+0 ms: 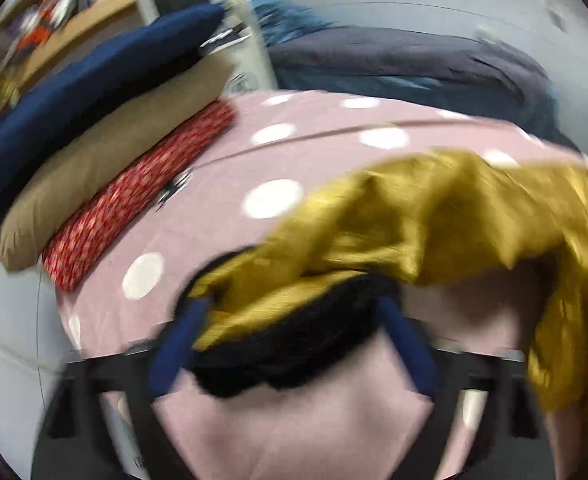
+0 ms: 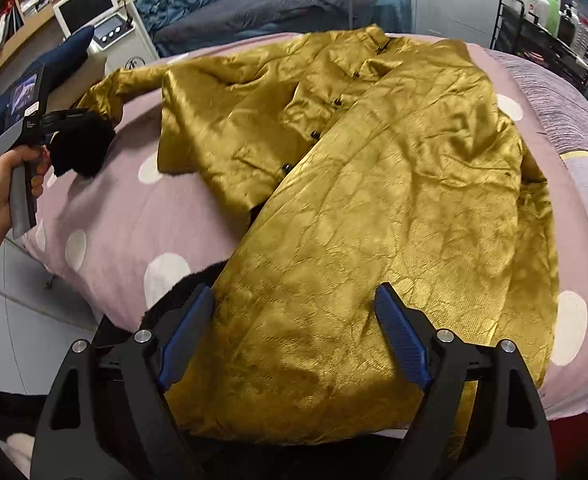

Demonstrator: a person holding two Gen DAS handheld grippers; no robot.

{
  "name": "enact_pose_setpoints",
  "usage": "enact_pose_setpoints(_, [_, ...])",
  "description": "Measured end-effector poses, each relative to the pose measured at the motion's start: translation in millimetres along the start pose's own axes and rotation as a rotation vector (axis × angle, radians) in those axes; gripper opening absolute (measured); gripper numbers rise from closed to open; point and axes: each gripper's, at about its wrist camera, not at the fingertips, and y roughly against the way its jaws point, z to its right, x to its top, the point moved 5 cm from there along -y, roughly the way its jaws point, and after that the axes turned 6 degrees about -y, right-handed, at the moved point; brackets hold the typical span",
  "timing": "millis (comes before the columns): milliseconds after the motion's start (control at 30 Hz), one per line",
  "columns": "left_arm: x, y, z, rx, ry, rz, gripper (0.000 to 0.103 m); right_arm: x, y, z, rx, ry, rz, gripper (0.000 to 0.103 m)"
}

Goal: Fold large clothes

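A mustard-gold coat (image 2: pixel 373 200) lay mid-fold on the dotted pink bed (image 2: pixel 106 236), its black-furred cuff between the wide-open left gripper (image 1: pixel 294 320) at nine o'clock, the right gripper (image 2: pixel 294 300) open and empty above the hem; next likely regripping.

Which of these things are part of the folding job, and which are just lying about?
In the job:
- gold coat with black fur cuff
- left tongs, open around the cuff
- right tongs, open over the hem
- pink dotted bedspread

Lying about:
- stacked cushions
- white monitor
- grey bedding
- bottle rack
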Motion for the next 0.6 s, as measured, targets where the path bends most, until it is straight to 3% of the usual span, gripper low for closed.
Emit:
enact_pose_setpoints(133, [-23, 16, 51, 0.045, -0.184, 0.061, 0.097, -2, -8, -1, -0.029, 0.034, -0.029, 0.083])
enact_pose_setpoints(200, [-30, 23, 67, 0.013, -0.186, 0.054, 0.097, -3, -12, -1, -0.042, 0.048, -0.037, 0.082])
enact_pose_setpoints(233, [-32, 28, 76, -0.044, -0.16, 0.047, 0.097, -4, -14, -2, -0.054, 0.06, -0.038, 0.082])
enact_pose_setpoints(300, [-36, 34, 88, -0.14, -0.12, 0.033, 0.097, -7, -20, -6, -0.113, 0.115, -0.028, 0.054])
enact_pose_setpoints(400, [-40, 37, 101, -0.163, -0.106, 0.011, 0.097, -8, -20, -4, -0.16, 0.147, 0.004, 0.027])
enact_pose_setpoints(500, [-44, 38, 108, -0.176, -0.117, 0.006, 0.097, -1, -1, 15, -0.114, 0.092, 0.041, 0.013])
enact_pose_setpoints(600, [-46, 36, 105, -0.172, -0.132, 0.009, 0.097, 16, 30, 52, -0.131, 0.003, 0.11, 0.009])
